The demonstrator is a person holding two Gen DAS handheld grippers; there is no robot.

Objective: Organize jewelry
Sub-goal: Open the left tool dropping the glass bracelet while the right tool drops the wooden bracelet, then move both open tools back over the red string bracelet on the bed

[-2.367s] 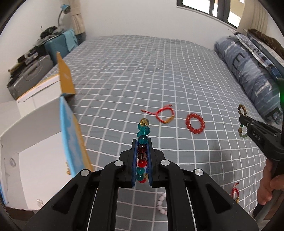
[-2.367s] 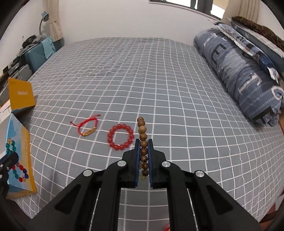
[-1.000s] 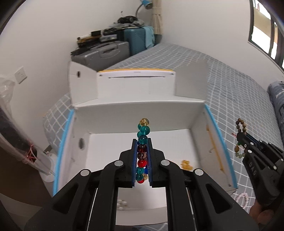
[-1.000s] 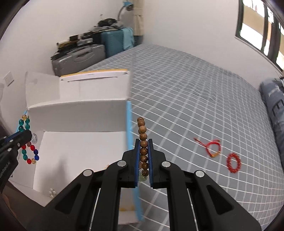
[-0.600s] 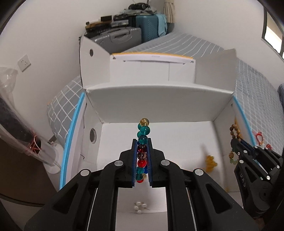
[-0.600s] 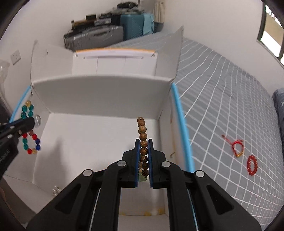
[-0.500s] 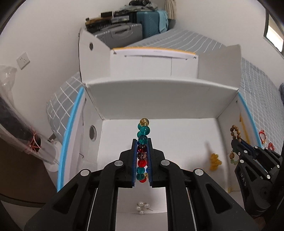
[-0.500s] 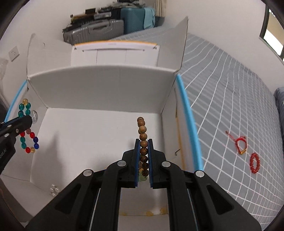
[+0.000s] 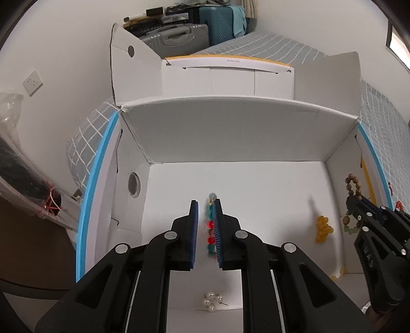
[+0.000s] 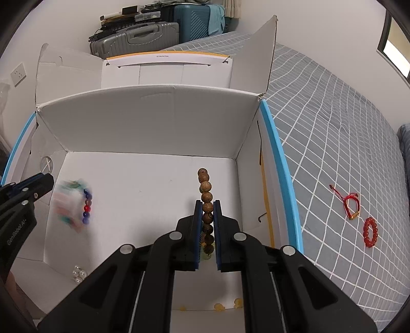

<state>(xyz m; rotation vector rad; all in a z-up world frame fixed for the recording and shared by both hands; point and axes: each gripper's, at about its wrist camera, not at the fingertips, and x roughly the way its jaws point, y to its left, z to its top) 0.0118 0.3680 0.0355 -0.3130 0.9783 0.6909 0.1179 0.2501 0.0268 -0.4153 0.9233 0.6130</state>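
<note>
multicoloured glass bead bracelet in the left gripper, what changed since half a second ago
The left gripper has let go: its jaws are opening, and the multicoloured glass bead bracelet, blurred, drops into the white cardboard box. The right gripper stays clamped on the brown wooden bead bracelet; the pearl cluster and yellow beads are unmoved.

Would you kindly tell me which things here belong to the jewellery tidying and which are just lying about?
Job: white box, colourful bead bracelet, wooden bead bracelet, red bead bracelet, red string bracelet, pearl cluster, yellow beads.
Lying about: grey suitcase, teal suitcase, wall socket.
</note>
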